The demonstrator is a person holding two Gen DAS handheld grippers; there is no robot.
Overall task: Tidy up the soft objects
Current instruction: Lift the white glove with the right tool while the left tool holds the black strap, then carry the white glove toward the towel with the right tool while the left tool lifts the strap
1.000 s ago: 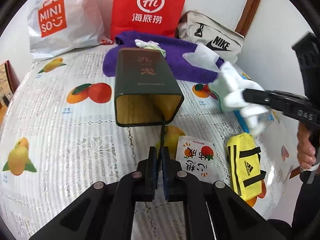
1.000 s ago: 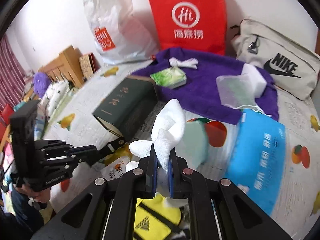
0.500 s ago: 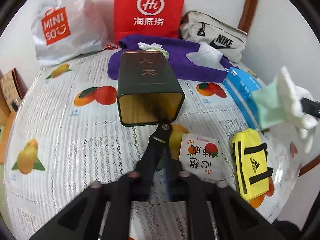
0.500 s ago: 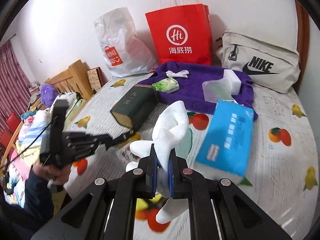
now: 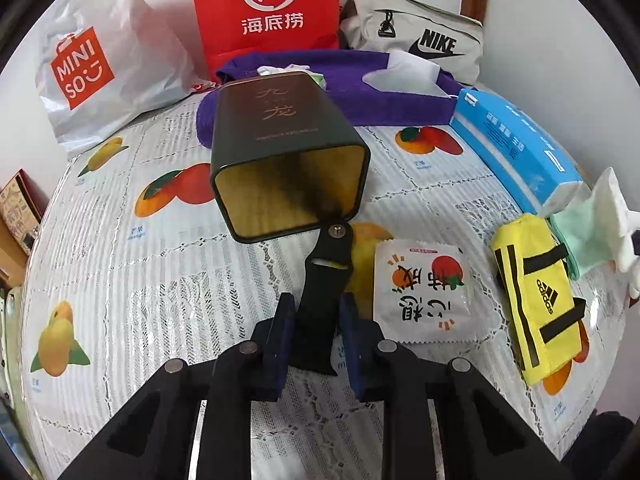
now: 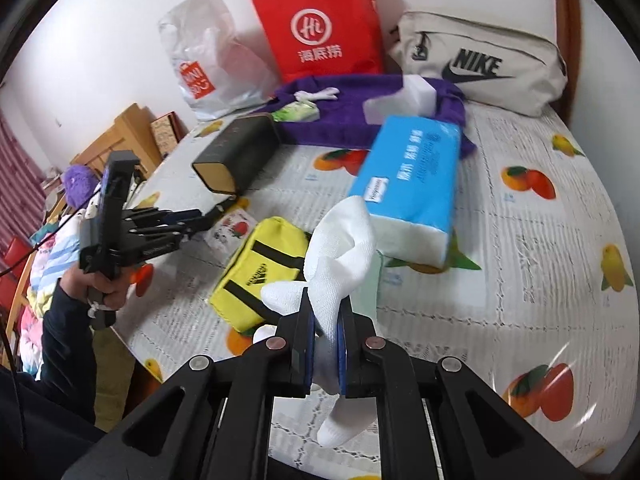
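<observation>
My right gripper (image 6: pixel 325 332) is shut on a knotted white cloth (image 6: pixel 340 252) with a pale green cloth behind it, held above the table's near edge; the bundle shows at the right edge of the left wrist view (image 5: pixel 600 224). My left gripper (image 5: pixel 316 316) is open, its pads either side of a black tab (image 5: pixel 326 280) that hangs from the lower lip of a dark green tin (image 5: pixel 280 148) lying on its side, open end toward me. A purple towel (image 5: pixel 360 92) at the back carries small soft items.
A blue tissue pack (image 6: pixel 412 184), a yellow Adidas pouch (image 6: pixel 260 268) and a snack packet (image 5: pixel 424 292) lie on the fruit-print tablecloth (image 5: pixel 120 280). A Miniso bag (image 5: pixel 96 64), a red paper bag (image 5: pixel 264 8) and a Nike bag (image 5: pixel 416 44) stand along the wall.
My left gripper has opened from shut on the tin's black tab and drawn back a little. My right gripper has carried the white cloth back and to the right, away from the tin.
</observation>
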